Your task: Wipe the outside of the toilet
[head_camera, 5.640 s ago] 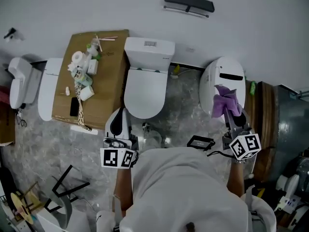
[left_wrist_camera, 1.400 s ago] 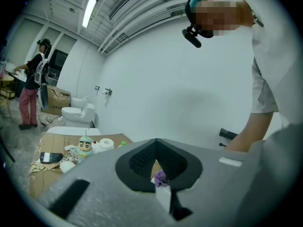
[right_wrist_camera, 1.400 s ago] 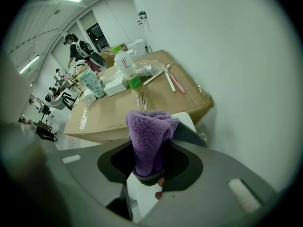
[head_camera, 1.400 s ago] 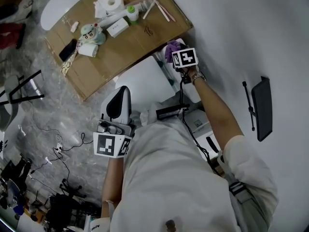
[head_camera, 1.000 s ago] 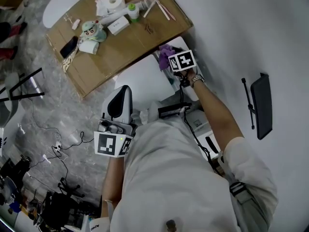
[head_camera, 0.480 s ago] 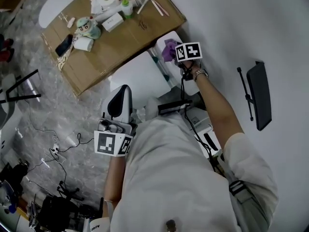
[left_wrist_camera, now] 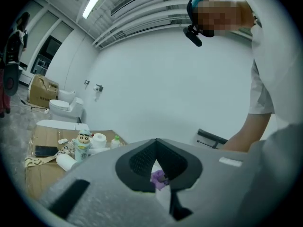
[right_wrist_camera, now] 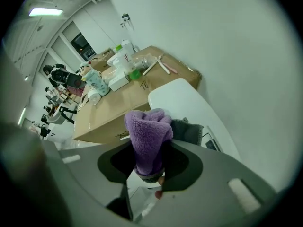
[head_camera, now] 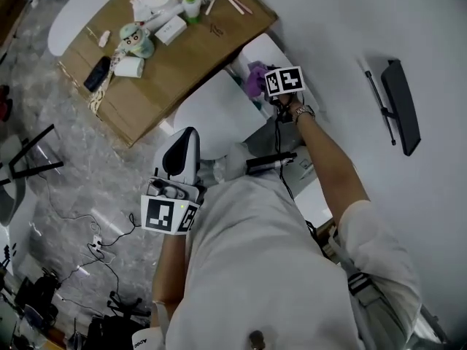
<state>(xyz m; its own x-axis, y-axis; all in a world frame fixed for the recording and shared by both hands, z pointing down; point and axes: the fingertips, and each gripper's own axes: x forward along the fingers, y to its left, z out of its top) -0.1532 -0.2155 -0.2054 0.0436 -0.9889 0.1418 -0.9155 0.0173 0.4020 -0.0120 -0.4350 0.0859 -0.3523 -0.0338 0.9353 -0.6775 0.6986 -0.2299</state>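
Nudges right claw (head_camera: 261, 84) slightly along toilet tank (head_camera: 274, 50) since a second ago; grips purple cloth (right_wrist_camera: 147, 129) on it, upper centre of frame, tank's long axis running upper left to lower right. Holds left claw (head_camera: 181, 152) closed, empty, farther off below.

Right arm outstretched, right gripper (head_camera: 264, 87) clamping cloth (right_wrist_camera: 147, 129); left gripper (head_camera: 187, 135) closed, low.

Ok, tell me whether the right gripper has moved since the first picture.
Yes. The right gripper, then well right of the toilet, now holds the purple cloth at the toilet tank.
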